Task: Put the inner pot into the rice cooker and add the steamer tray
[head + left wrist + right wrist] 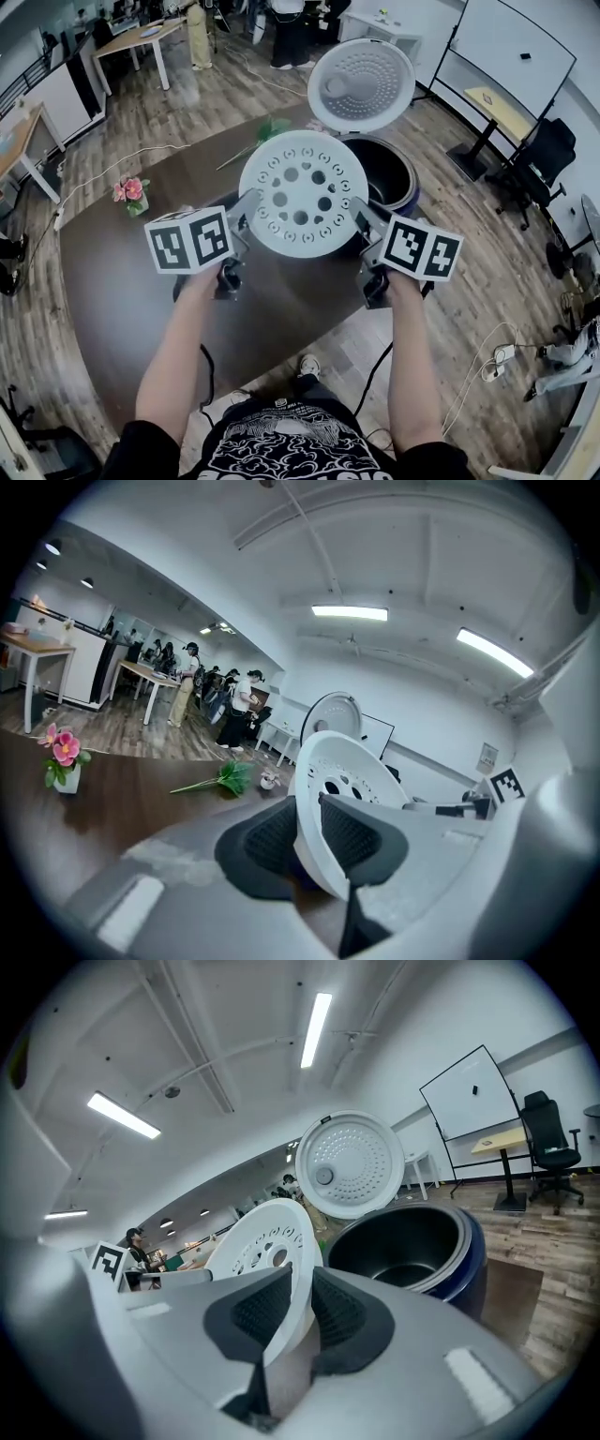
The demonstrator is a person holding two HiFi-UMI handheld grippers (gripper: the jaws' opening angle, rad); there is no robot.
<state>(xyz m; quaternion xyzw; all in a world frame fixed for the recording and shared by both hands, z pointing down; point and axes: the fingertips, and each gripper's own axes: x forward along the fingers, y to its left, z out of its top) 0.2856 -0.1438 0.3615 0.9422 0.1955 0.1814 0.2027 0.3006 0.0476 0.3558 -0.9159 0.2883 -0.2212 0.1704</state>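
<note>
A round white steamer tray with several holes hangs in the air over the brown table, just in front of the rice cooker. My left gripper is shut on its left rim, and my right gripper is shut on its right rim. The dark blue rice cooker stands behind with its white lid swung up. The dark inner pot sits inside the cooker. From the head view the tray hides the cooker's left front rim.
A small pot of pink flowers stands at the table's left edge. A green sprig lies behind the tray. Office chairs, desks and a whiteboard ring the table; people stand at the far back.
</note>
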